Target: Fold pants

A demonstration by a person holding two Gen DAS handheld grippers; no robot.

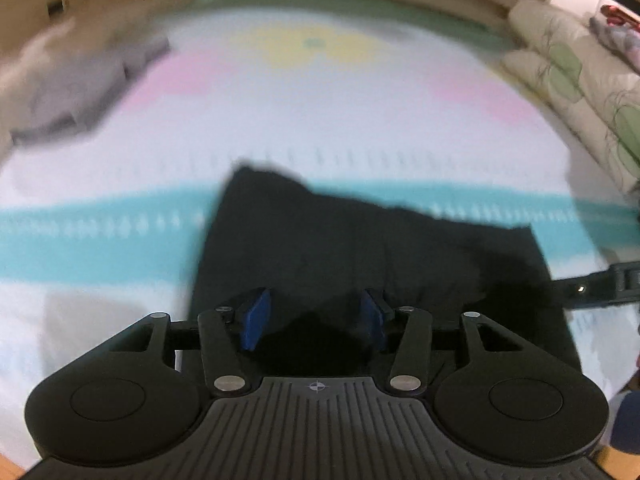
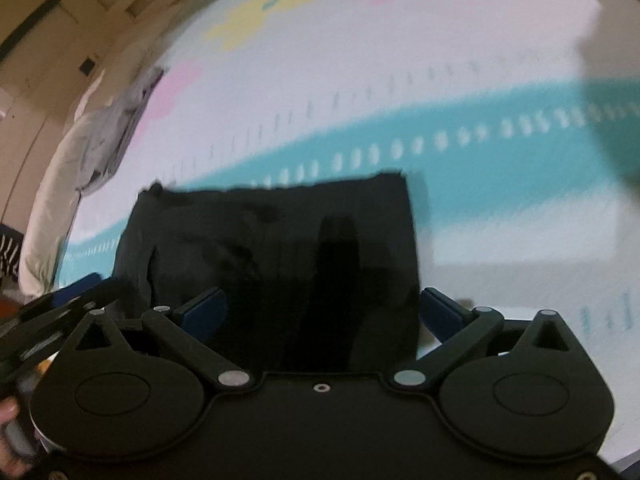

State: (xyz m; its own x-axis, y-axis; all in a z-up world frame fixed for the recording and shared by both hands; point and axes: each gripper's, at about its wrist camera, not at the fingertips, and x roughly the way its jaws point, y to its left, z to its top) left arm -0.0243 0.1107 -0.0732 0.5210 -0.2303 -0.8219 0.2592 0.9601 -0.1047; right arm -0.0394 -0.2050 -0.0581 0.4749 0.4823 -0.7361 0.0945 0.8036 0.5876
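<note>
Now folded black pants [image 2: 280, 256] edges ragged, bedsheet [image 2: 400, 60] around bare.

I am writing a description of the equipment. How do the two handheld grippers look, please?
Both are matte black plastic. The left gripper has blue finger pads, silver pivot pins, two round discs on its linkage arms, a ribbed base and a small crosshair mark. The right gripper has the same blue pads, pins and discs, but a smooth base with one small screw.

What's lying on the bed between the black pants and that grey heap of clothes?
Nothing: in the left wrist view only bare sheet separates the black pants from the grey clothes.
</note>
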